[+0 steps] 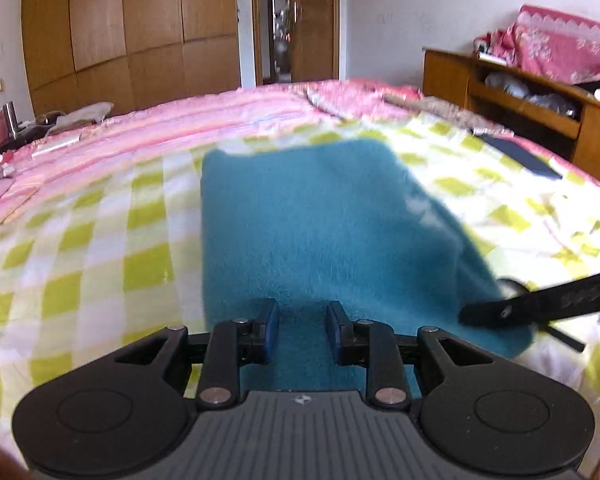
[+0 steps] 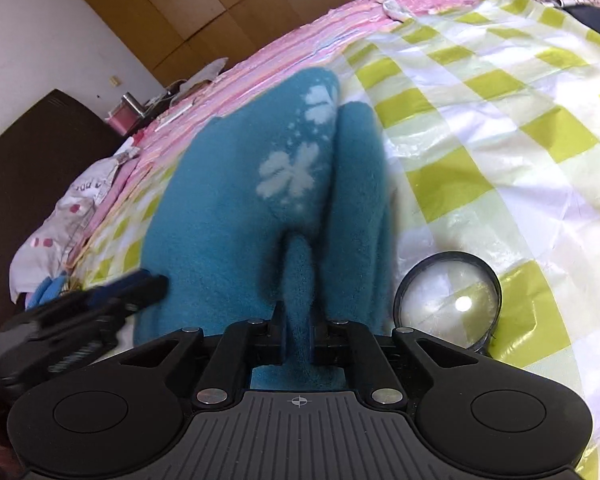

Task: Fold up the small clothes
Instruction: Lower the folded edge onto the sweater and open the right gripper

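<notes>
While the teal fleece garment [image 1: 332,232] lies on the green-and-white checked sheet [image 1: 100,240] that covers the bed, both grippers sit at its near edge. From the left wrist view, the left gripper [image 1: 302,330] hovers over that edge with its blue pads [image 1: 271,330] standing apart; fleece shows through the gap, yet neither pad presses on it, so it holds nothing. To the right of the garment in this view, the dark fingers of the right gripper [image 1: 540,300] reach in at the garment's near right corner.

From the right wrist view, the right gripper [image 2: 299,340] is closed on a raised ridge of the garment [image 2: 228,208], which stands up between its jaws. Beyond that ridge the fleece is bunched into a lengthwise crease, with pale flower-like marks [image 2: 288,176] on the panel to the left of the crease. Just right of the garment, touching or nearly touching its edge, a round magnifying lens [image 2: 448,300] with a black rim lies on the sheet. Left of the garment the left gripper [image 2: 112,296] appears blurred.
</notes>
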Demonstrator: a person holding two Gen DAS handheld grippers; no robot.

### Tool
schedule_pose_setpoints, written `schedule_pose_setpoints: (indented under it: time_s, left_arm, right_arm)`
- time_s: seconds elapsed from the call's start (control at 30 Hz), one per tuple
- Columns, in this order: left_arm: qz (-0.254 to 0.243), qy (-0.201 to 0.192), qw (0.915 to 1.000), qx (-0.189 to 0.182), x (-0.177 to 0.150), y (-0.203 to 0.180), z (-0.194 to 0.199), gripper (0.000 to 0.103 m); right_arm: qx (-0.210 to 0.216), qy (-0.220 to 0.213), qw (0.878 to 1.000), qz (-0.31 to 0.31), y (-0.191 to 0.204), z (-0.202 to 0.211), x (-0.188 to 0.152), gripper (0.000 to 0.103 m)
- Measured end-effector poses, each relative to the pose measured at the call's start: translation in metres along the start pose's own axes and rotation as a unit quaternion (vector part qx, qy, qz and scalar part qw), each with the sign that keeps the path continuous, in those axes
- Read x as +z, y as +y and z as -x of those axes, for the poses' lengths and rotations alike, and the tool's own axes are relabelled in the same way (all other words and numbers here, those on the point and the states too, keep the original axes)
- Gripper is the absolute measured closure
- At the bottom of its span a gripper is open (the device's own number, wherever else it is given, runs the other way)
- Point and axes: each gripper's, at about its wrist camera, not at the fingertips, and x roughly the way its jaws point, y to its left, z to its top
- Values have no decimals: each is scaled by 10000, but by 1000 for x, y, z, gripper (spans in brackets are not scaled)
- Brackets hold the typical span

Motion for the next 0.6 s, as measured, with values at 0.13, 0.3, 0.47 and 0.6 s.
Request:
schedule_pose_setpoints:
  time_s: [0.13, 0.3, 0.47, 0.6]
  left_arm:
    - [-95, -19, 10000, -24, -1, -2, 0, 72]
    - [-258, -36, 9997, 20, -4, -6, -1, 72]
    - [-363, -42, 9993, 36, -1, -8, 0, 72]
    - [-420, -11, 9991, 109, 2, -11, -4, 72]
  right_arm:
    - [14, -370, 9992, 164, 14, 22, 14, 73]
    - [-173, -896, 9958, -40, 12, 7, 46, 39]
    - [-81, -592, 9975, -389, 0, -45, 59, 39]
    - [171, -710, 9970, -266, 0, -52, 57, 69]
